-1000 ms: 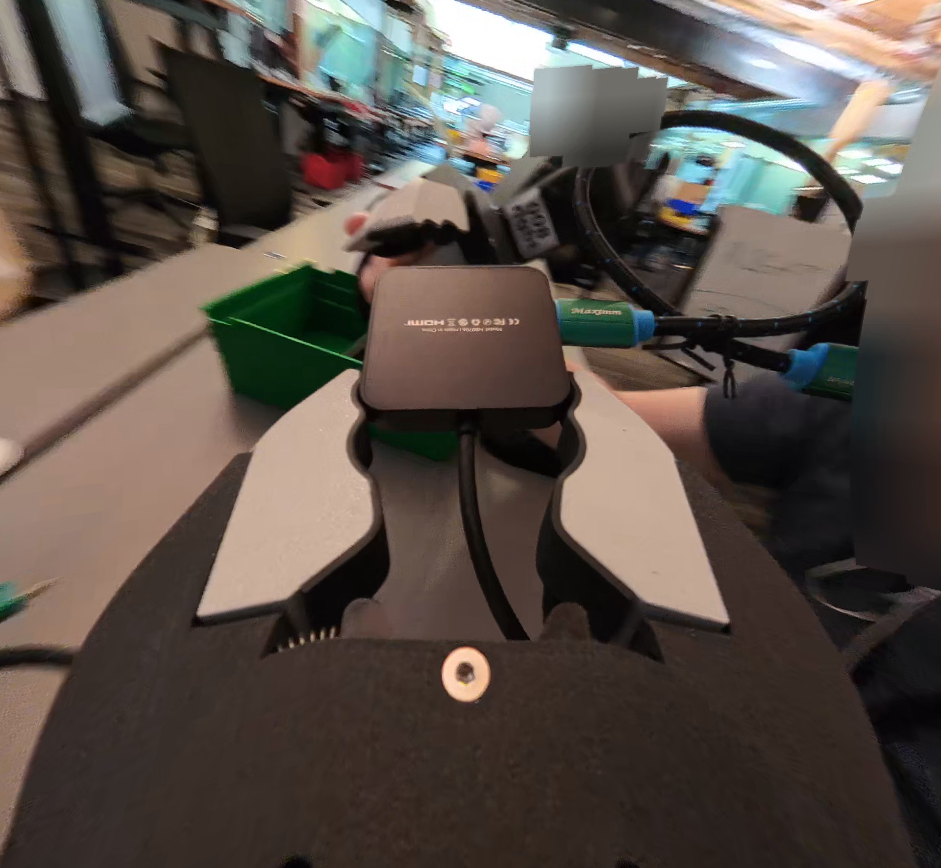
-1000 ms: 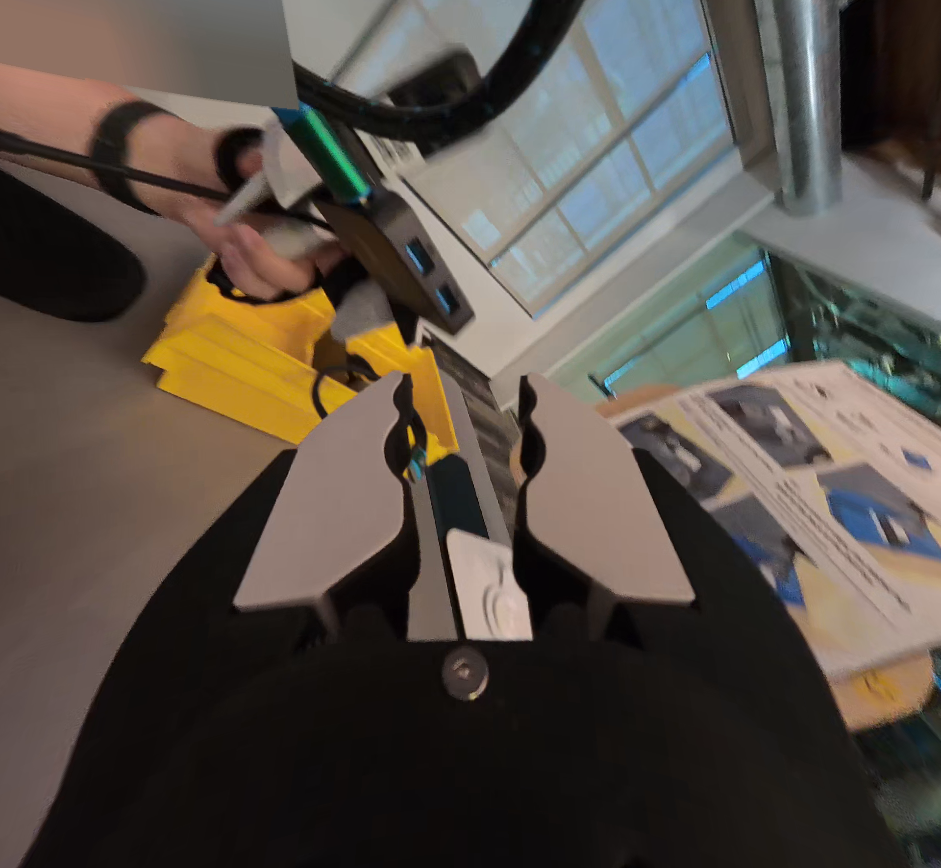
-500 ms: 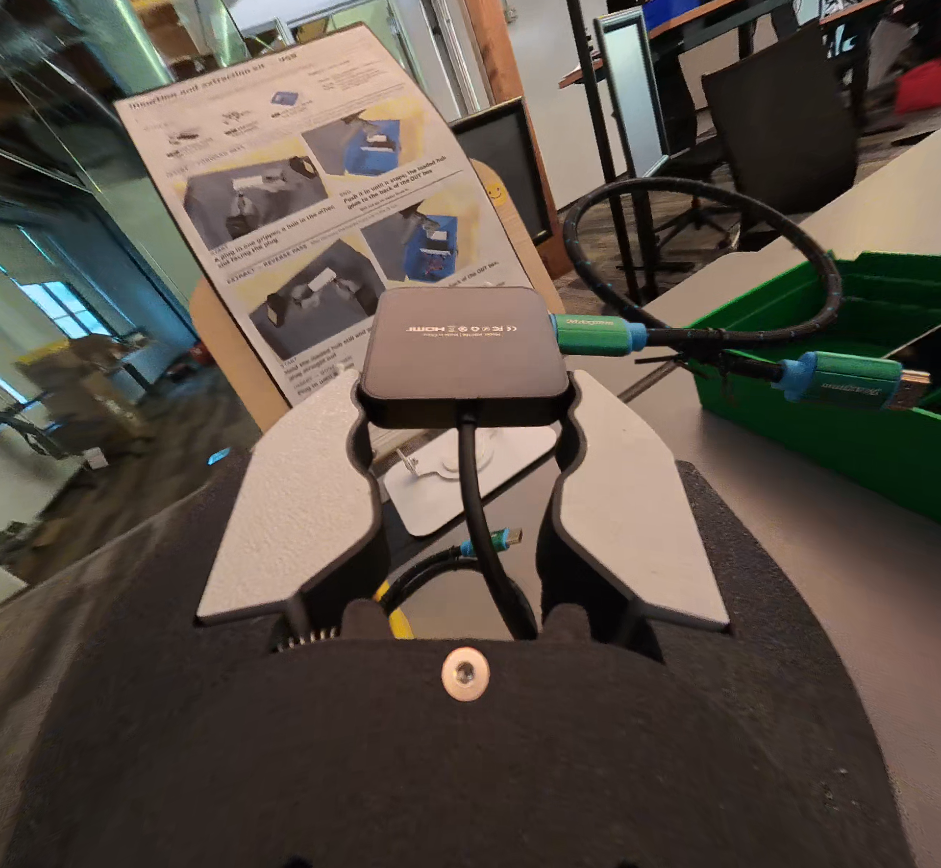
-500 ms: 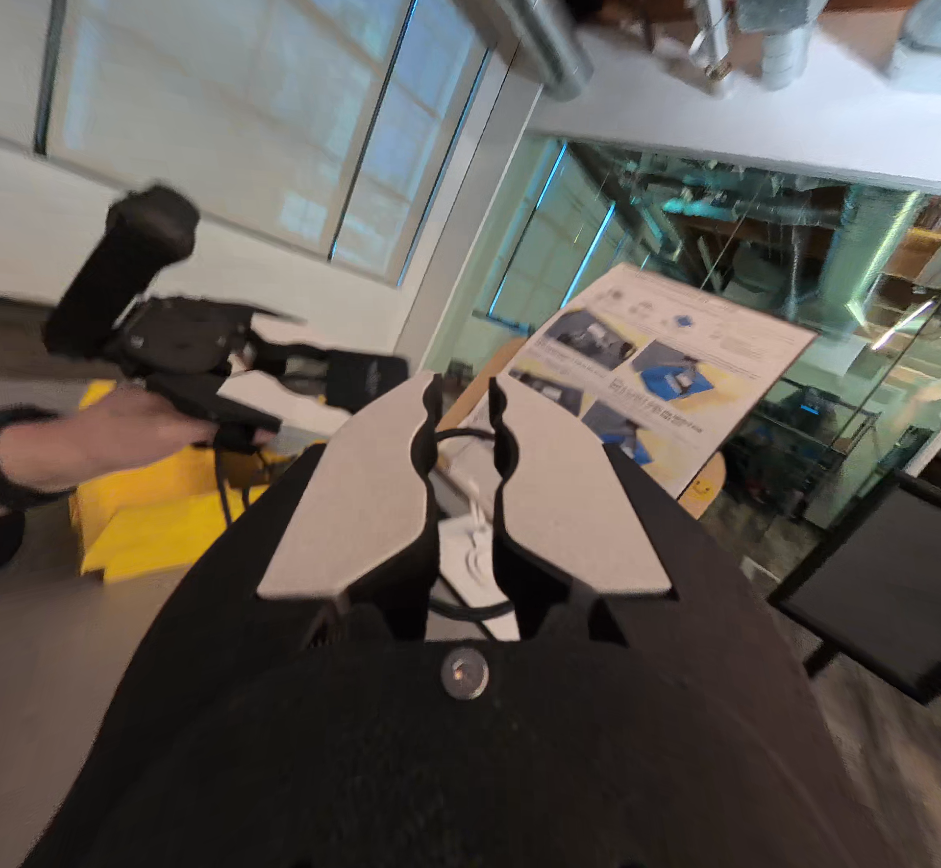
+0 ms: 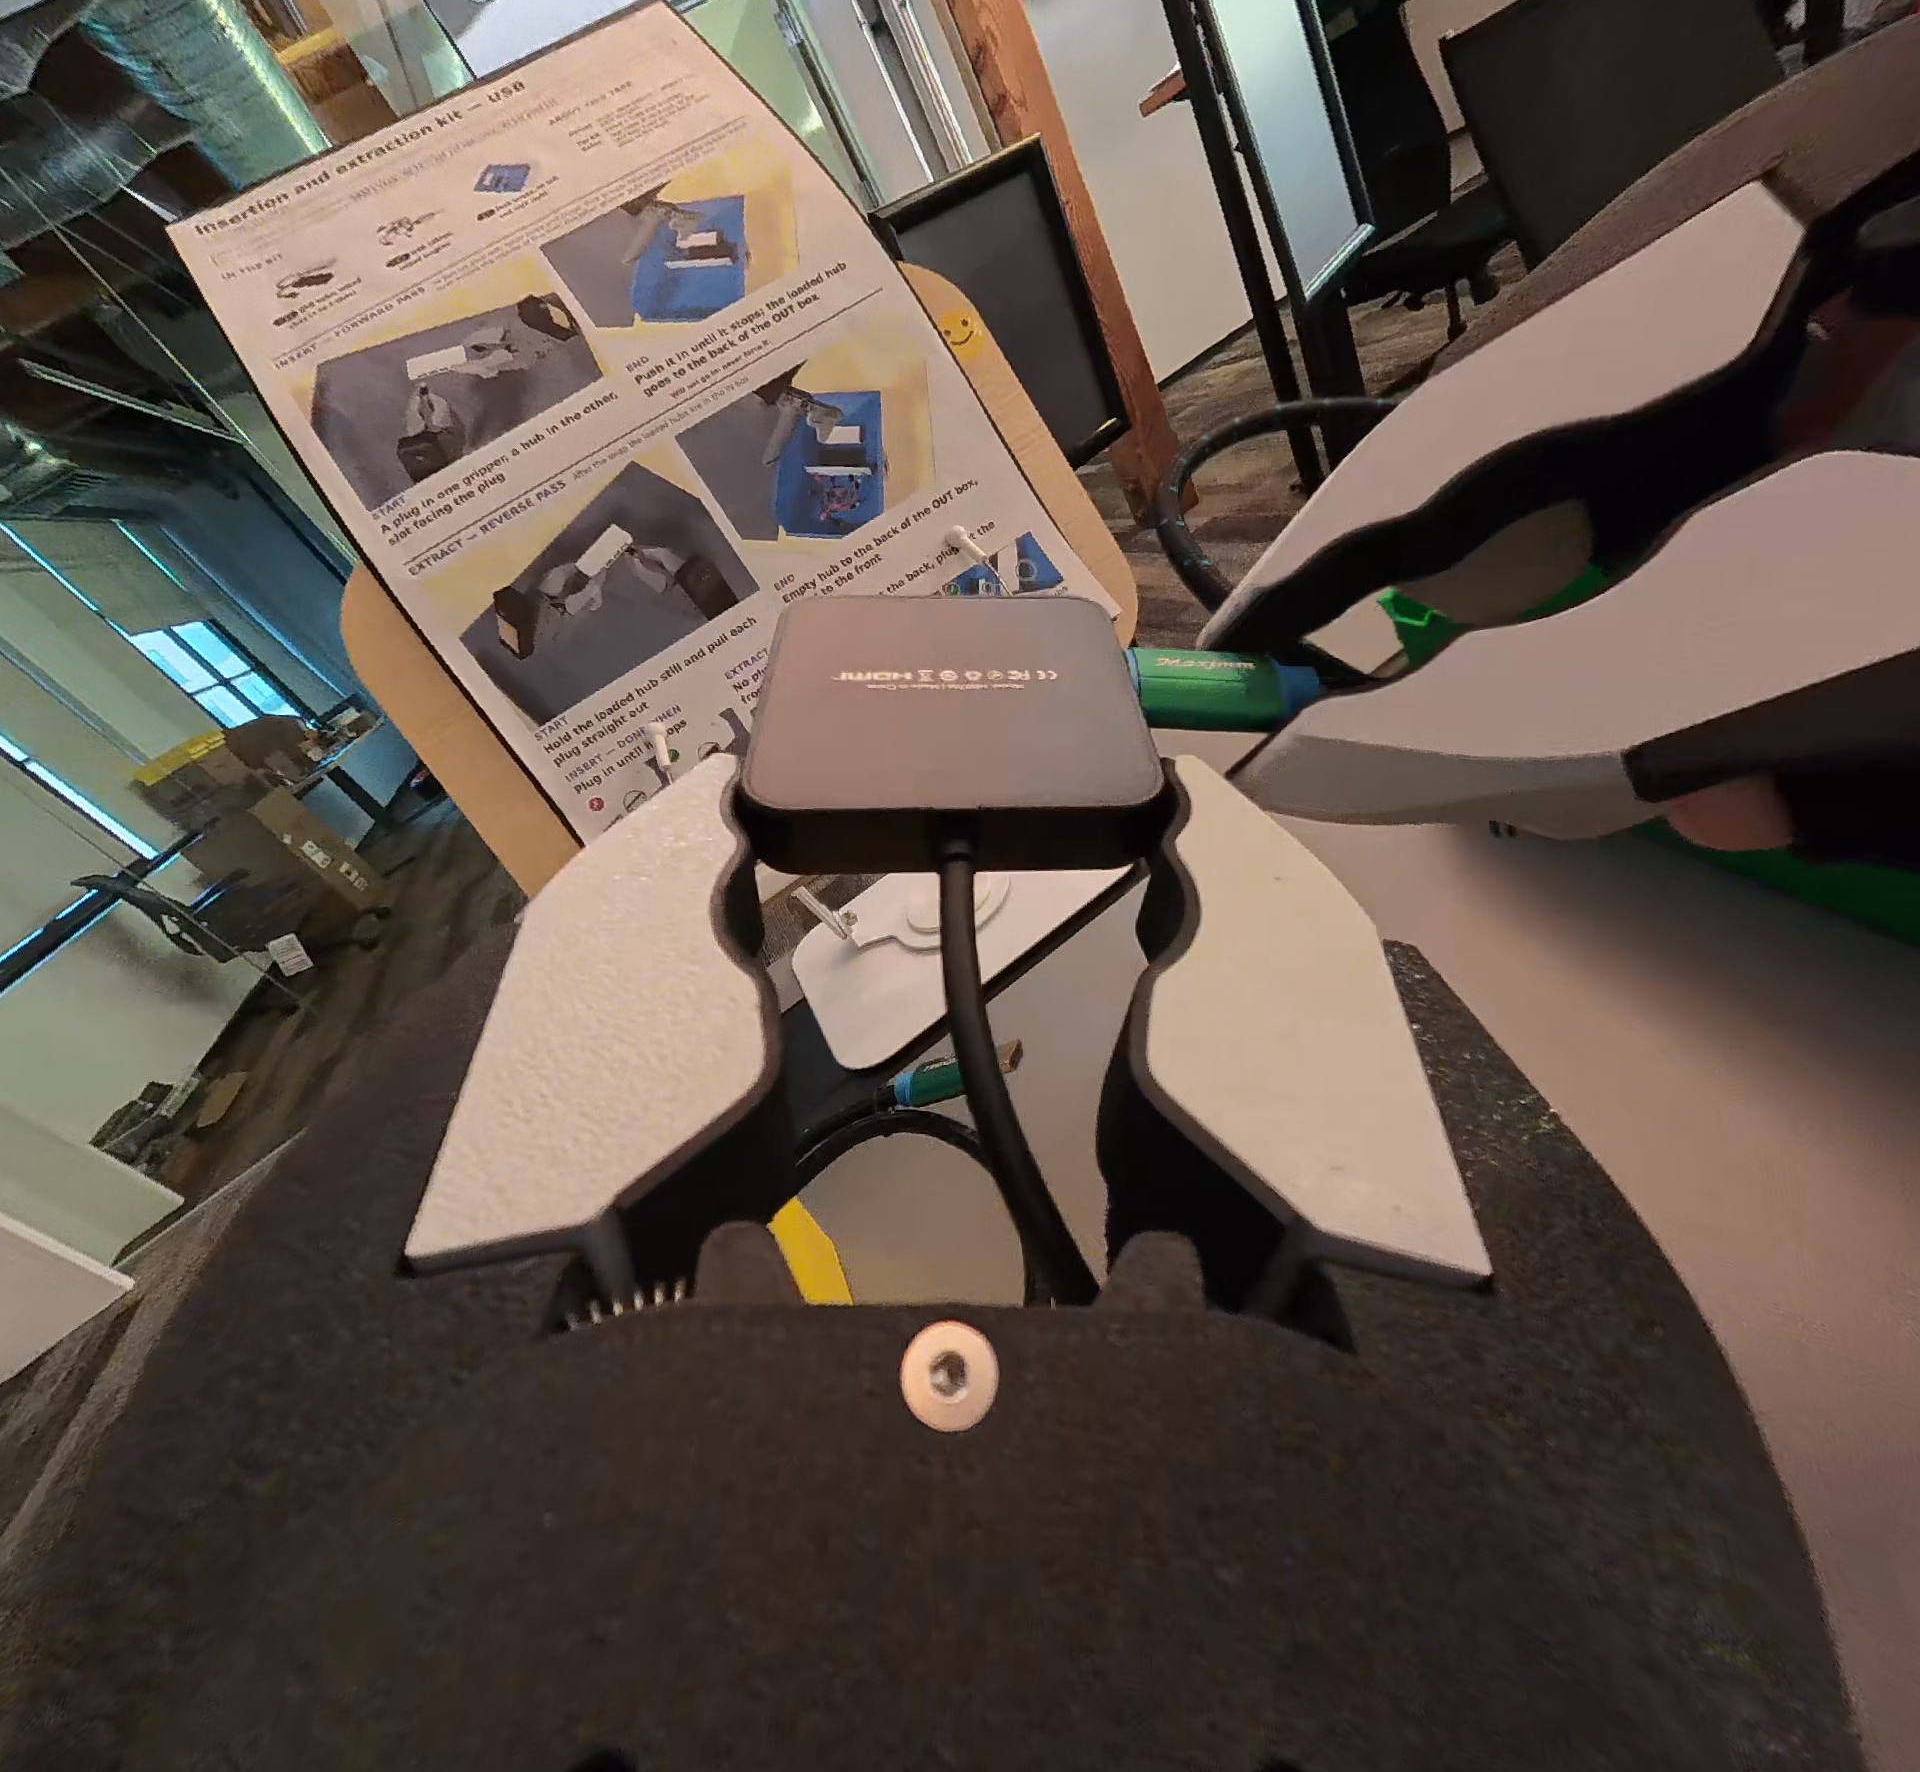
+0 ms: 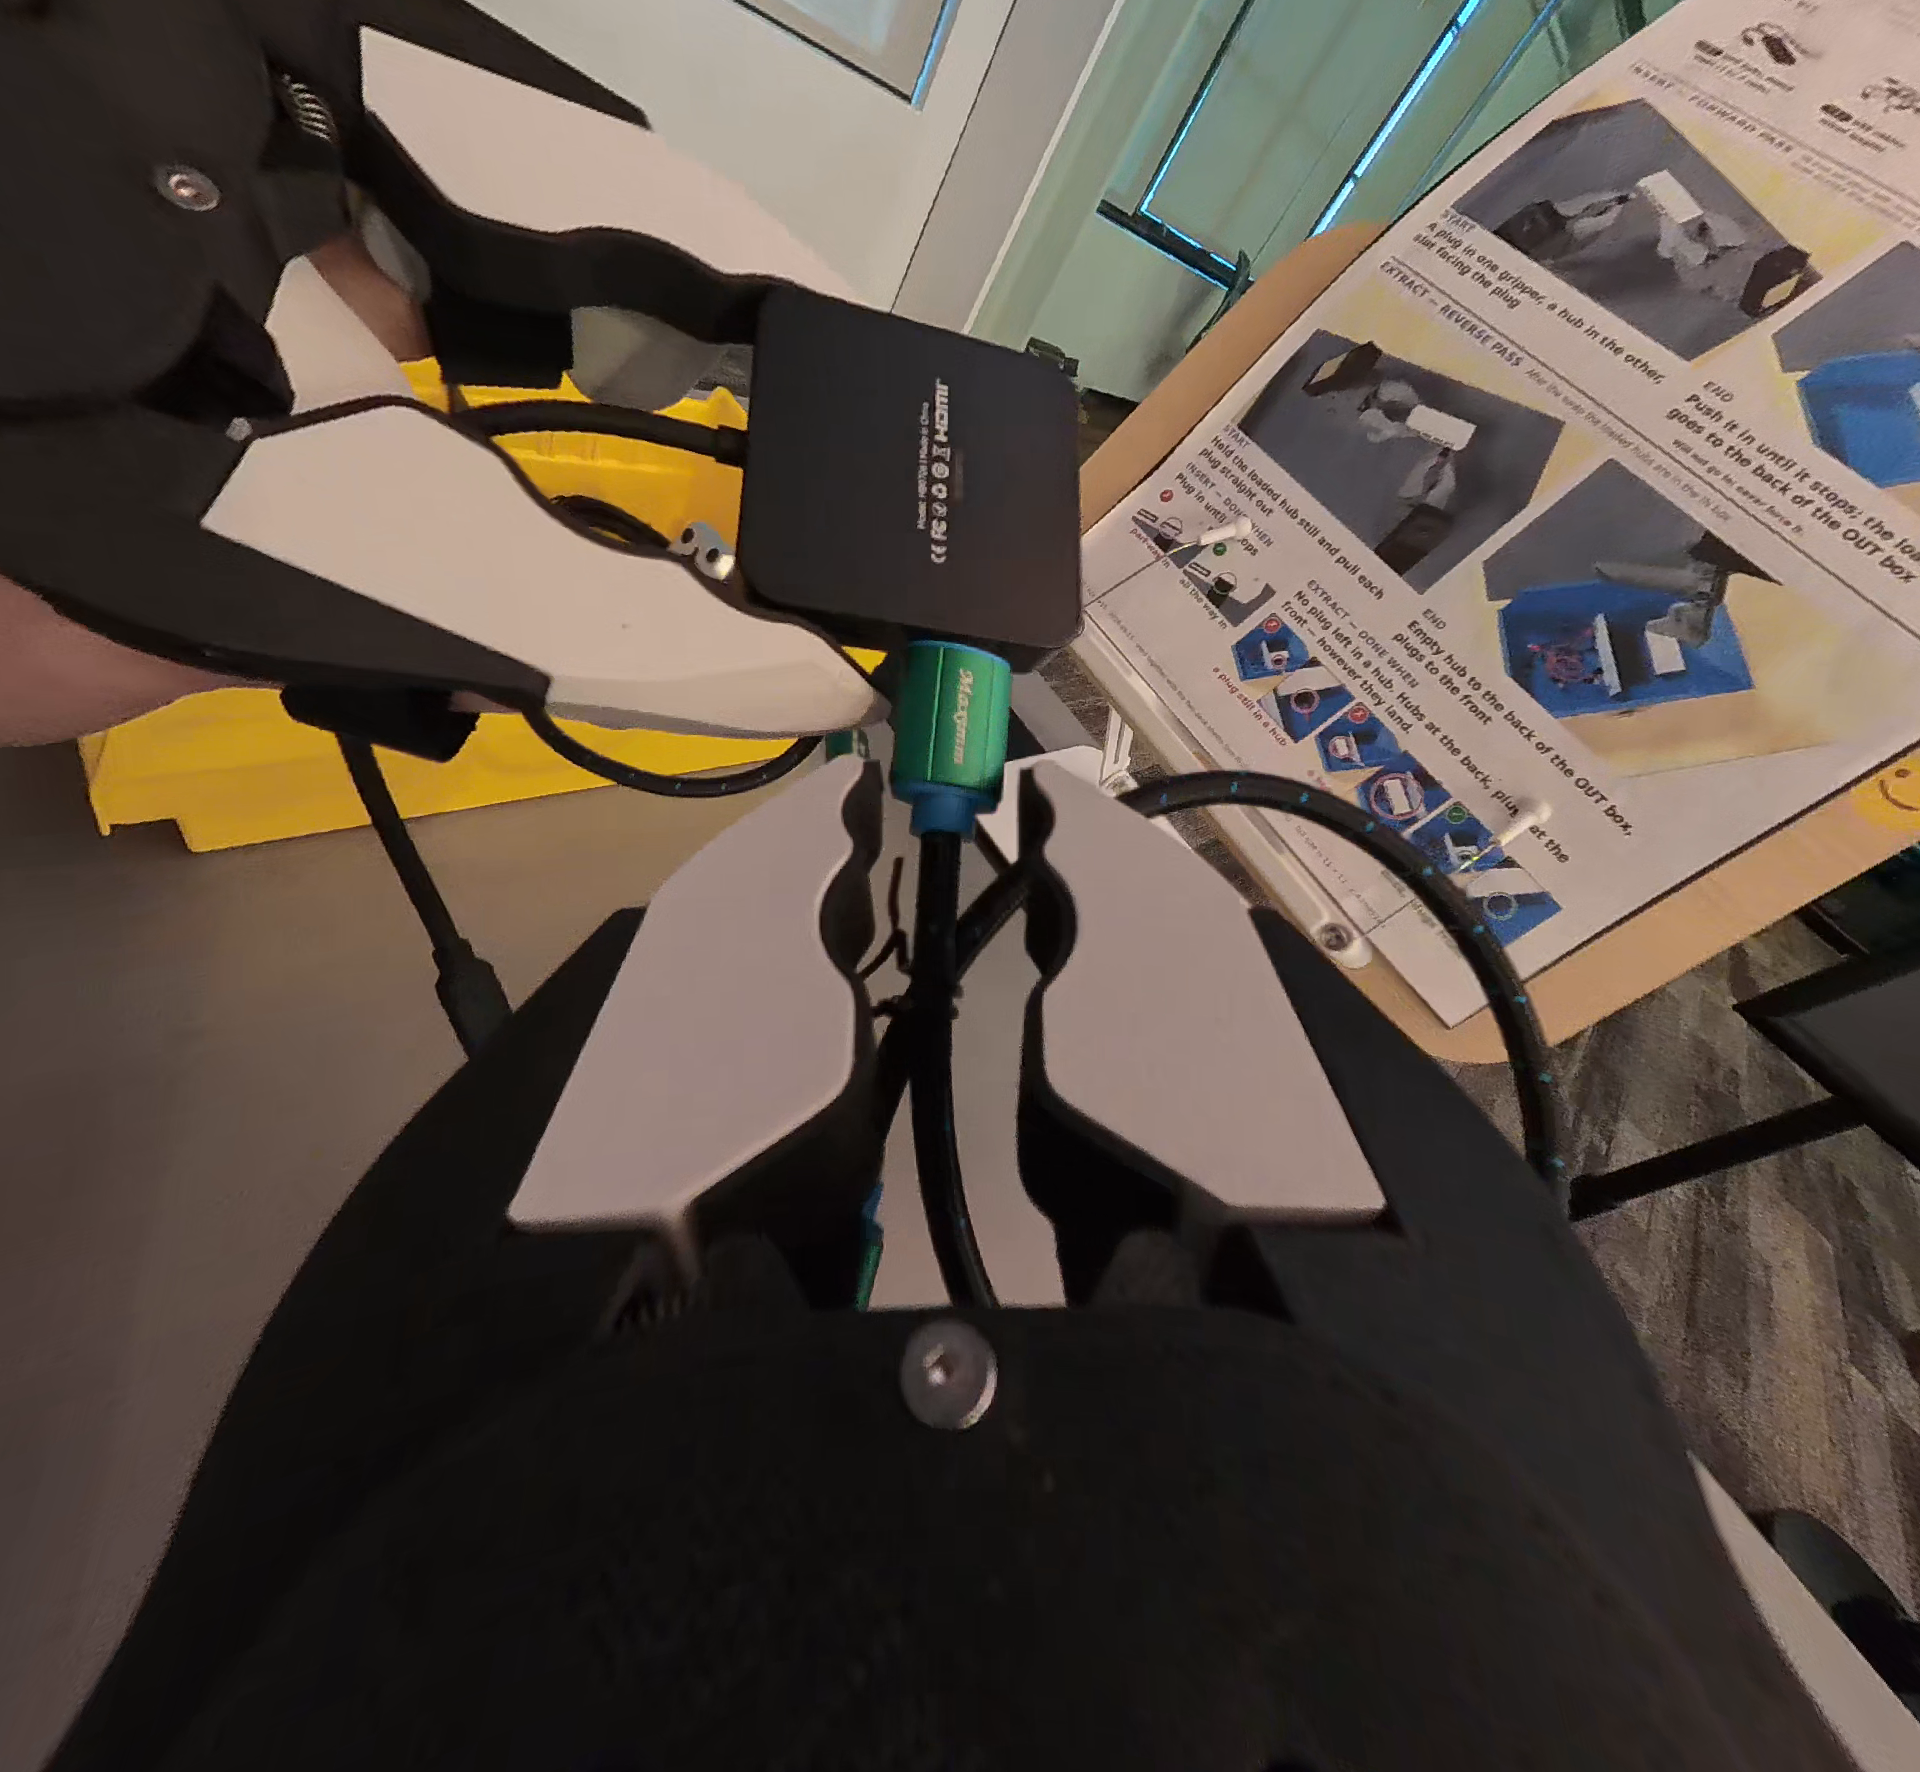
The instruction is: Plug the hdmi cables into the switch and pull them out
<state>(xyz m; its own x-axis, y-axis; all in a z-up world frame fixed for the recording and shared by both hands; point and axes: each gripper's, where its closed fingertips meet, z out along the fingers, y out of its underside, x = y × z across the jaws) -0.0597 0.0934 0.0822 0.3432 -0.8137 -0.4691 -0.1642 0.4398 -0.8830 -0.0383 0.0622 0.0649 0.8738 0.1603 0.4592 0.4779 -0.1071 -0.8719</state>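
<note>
The left gripper (image 5: 951, 823) clamped the flat black square HDMI switch (image 5: 951, 704), raised above the grey table (image 5: 1558, 1047); the right gripper (image 6: 940, 808) stood part-open around the braided black cable behind the green metal plug (image 6: 951, 720), which sat seated in the switch's side.

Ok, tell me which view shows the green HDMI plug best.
The right wrist view: the green HDMI plug faces the camera, seated in the black switch, just ahead of the open right gripper. In the left wrist view the plug shows side-on at the switch's edge, its rear partly hidden by the right gripper's fingers.
</note>
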